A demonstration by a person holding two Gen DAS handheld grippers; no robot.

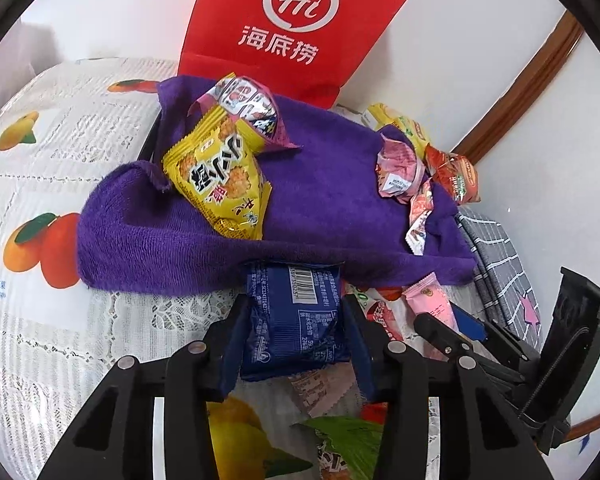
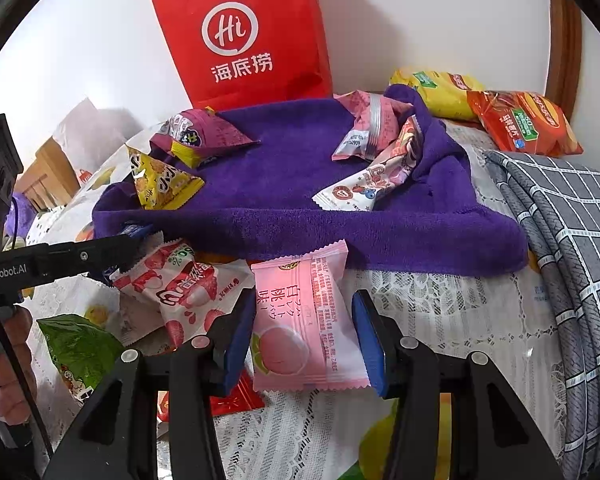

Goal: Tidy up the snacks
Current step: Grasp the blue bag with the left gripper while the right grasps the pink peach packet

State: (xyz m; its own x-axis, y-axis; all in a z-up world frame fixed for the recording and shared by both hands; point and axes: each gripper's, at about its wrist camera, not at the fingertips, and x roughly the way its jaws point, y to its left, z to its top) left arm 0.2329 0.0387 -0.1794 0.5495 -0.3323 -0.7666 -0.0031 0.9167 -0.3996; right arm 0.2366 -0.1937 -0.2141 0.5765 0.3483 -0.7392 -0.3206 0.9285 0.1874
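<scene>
Just in front of the purple towel [image 1: 340,208], both grippers hold a snack each. The left gripper [image 1: 294,316] has its fingers closed almost fully on the blue packet [image 1: 296,312], which sits at the towel's near edge. The right gripper [image 2: 300,336], half open, presses its pads on the pink peach packet [image 2: 304,320], also at the near edge.

The risk, I think, is slipping: both wrappers are smooth and puffy, so a fast lift can let them slide out. The two tools are also near each other, so they may bump, or drag the loose strawberry packet [image 2: 180,292] lying between them.

Both grippers point steeply down toward the towel, side by side
</scene>
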